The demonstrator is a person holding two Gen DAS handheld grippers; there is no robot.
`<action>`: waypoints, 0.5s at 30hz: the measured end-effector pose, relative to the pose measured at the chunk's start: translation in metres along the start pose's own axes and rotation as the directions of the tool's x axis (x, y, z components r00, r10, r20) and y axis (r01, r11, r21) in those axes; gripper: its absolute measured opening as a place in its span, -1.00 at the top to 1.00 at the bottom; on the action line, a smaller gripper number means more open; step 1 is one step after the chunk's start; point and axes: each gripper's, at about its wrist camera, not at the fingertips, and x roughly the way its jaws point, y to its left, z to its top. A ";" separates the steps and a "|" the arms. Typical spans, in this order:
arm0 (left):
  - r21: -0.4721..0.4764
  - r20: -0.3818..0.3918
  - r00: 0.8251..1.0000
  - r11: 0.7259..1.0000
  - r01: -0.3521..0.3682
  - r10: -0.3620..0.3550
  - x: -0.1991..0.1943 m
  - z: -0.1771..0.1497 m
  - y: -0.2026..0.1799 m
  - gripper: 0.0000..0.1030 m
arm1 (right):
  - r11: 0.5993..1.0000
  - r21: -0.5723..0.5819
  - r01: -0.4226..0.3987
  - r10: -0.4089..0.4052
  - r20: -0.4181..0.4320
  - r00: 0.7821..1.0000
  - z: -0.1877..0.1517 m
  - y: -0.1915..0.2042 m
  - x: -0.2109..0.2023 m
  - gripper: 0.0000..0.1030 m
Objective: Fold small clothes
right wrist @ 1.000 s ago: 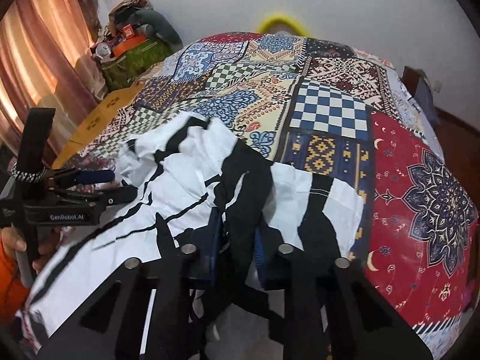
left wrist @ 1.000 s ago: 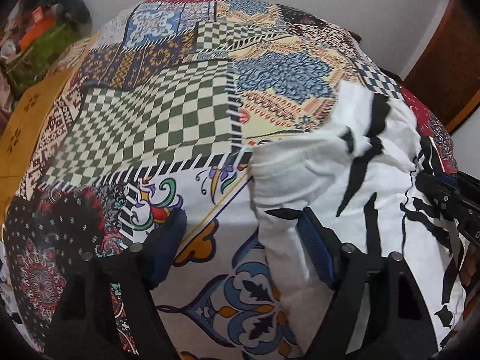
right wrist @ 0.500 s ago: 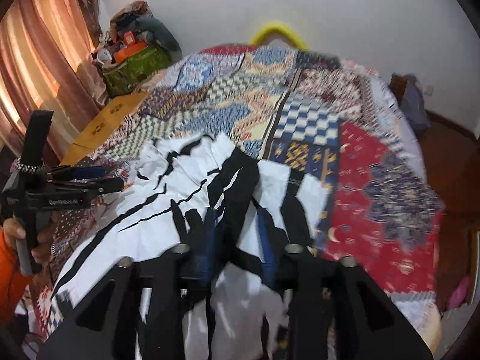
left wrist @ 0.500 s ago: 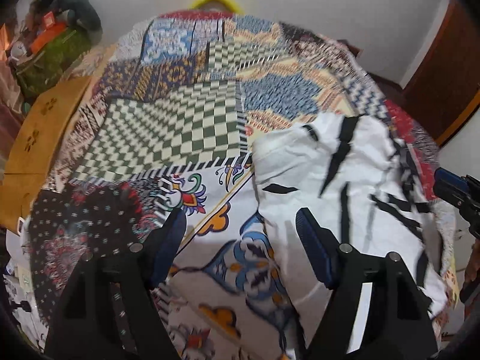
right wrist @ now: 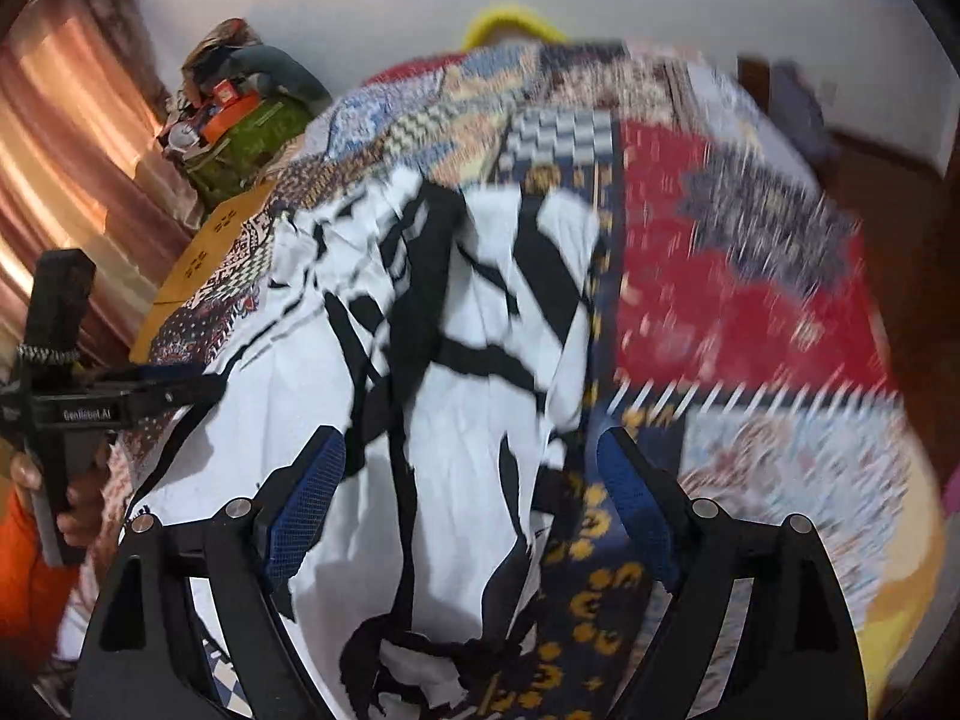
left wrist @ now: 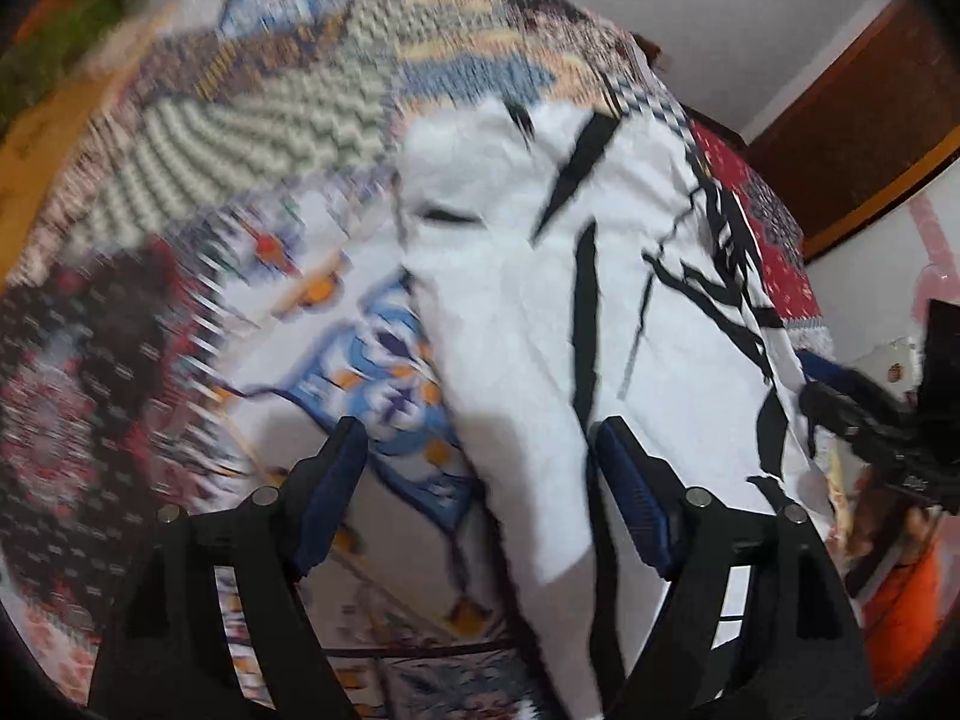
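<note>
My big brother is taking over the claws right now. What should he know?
Left claw: open, holding nothing, over the near left edge of the white cloth garment with black streaks.
Right claw: open too, garment lying loose between its fingers.
The garment is spread, wrinkled, on the colourful patchwork bedspread.
Done: no neat fold shows yet.
Left: grab the edges, fold, smooth flat.

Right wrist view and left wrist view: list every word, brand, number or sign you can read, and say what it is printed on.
"GenRobot.AI", partly blurred, in white letters on the black body of the left gripper, seen in the right wrist view.
Orange boxes on the pile by the curtain: print too blurred to read.
Left wrist view: nothing readable.
</note>
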 end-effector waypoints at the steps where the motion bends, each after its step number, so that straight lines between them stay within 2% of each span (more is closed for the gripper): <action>1: 0.008 0.009 1.000 1.000 -0.008 0.008 0.002 -0.001 -0.003 -0.53 | 1.000 0.009 -0.012 0.012 -0.010 1.000 0.000 -0.002 0.005 -0.63; 4: 0.050 0.022 1.000 0.999 0.002 -0.003 0.004 0.001 -0.014 -0.44 | 0.998 0.047 -0.044 0.046 -0.047 0.998 0.001 -0.008 0.022 -0.63; 6: 0.065 0.021 1.000 0.998 0.017 -0.019 0.008 0.004 -0.019 -0.32 | 0.993 0.076 -0.088 0.094 -0.073 0.993 0.002 -0.011 0.033 -0.63; 8: 0.072 0.018 1.000 0.997 0.021 -0.023 0.012 0.008 -0.021 -0.14 | 0.990 0.076 -0.118 0.123 -0.061 0.991 0.006 -0.009 0.037 -0.62; 10: 0.056 0.015 0.999 0.997 0.044 -0.045 0.017 0.013 -0.020 0.02 | 0.984 0.079 -0.158 0.163 -0.065 0.984 0.011 -0.005 0.042 -0.49; 12: 0.038 0.013 0.998 0.997 0.067 -0.067 0.019 0.018 -0.018 0.24 | 0.979 0.082 -0.184 0.191 -0.081 0.978 0.012 -0.001 0.047 -0.12; 13: 0.031 0.015 0.997 0.997 0.076 -0.077 0.021 0.020 -0.017 0.39 | 0.979 0.074 -0.188 0.194 -0.089 0.977 0.013 0.003 0.051 -0.01; 15: 0.017 0.023 0.996 0.996 0.090 -0.091 0.020 0.021 -0.014 0.53 | 0.980 0.051 -0.194 0.198 -0.095 0.976 0.013 0.010 0.054 0.38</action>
